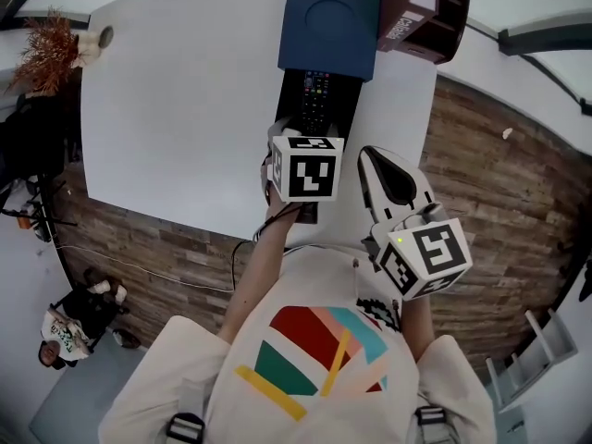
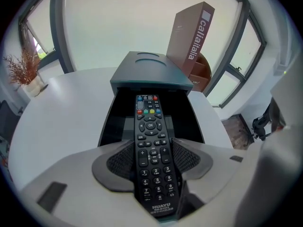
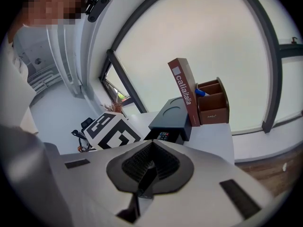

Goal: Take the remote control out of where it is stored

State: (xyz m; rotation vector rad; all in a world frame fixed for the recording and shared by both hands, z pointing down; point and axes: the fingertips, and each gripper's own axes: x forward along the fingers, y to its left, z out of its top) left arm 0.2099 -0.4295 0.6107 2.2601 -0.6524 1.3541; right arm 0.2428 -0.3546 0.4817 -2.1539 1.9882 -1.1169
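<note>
Black remote control (image 2: 150, 126) between pads (image 2: 120, 161) of left tool (image 2: 151, 150), apparently gripped; right tool (image 3: 150, 163) clenched, empty.

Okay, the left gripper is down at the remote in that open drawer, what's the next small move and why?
Probably lift the left gripper slightly and draw it back toward you. Its pads look closed on the long sides of the remote control, which lies uncovered in the open drawer of the dark box. The right gripper hangs aside, shut and empty.

White table (image 1: 176, 109): blue drawer box (image 1: 328, 17), brown organizer (image 1: 421, 12)
</note>
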